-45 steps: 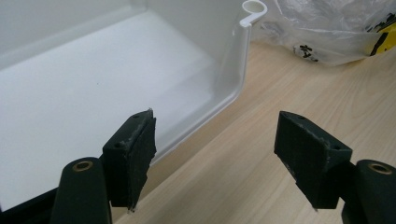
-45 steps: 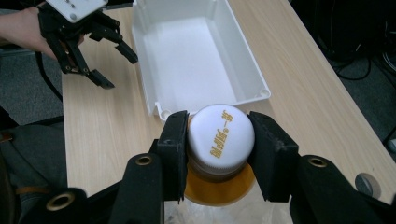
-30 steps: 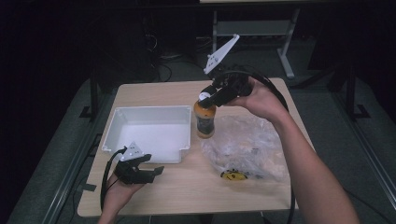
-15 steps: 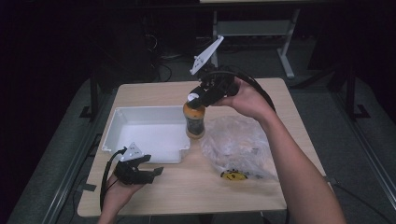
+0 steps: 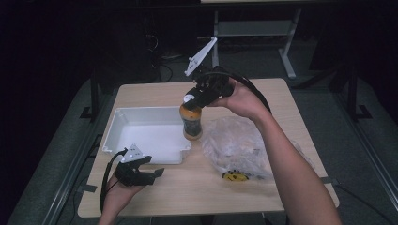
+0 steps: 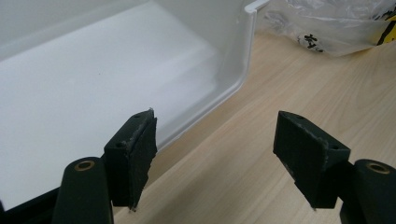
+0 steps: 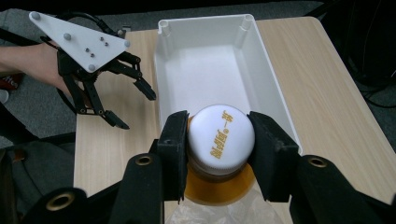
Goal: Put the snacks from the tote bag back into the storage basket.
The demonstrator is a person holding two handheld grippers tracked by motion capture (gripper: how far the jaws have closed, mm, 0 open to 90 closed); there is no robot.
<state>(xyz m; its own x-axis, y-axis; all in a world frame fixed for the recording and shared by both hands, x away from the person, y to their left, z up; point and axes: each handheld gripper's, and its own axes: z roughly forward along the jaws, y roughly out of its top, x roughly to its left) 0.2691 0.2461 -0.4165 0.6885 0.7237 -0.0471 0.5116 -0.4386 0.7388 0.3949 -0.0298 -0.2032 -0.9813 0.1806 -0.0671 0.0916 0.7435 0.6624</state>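
Observation:
An orange drink bottle [image 5: 192, 120] with a white cap [image 7: 221, 133] hangs upright over the right edge of the white bin [image 5: 123, 123]. My right gripper [image 5: 193, 97] is shut on the bottle's cap, a jaw on each side of it [image 7: 219, 140]. My left gripper [image 5: 151, 171] lies low near the table's front left, just in front of the bin, open and holding nothing. In the left gripper view its gripper [image 6: 215, 149] hovers over bare wood beside the bin's corner [image 6: 243, 70]. From the right gripper view the left gripper [image 7: 123, 102] shows with its grey plate on top.
A crumpled clear plastic bag [image 5: 244, 145] with a yellow and black label lies right of the bin on the wooden table [image 5: 197, 187]. The bin holds nothing. Table legs and cables stand in the dark beyond the far edge.
My right gripper has carried the bottle leftward from above the plastic bag to the bin's right edge. The left gripper has stayed where it was.

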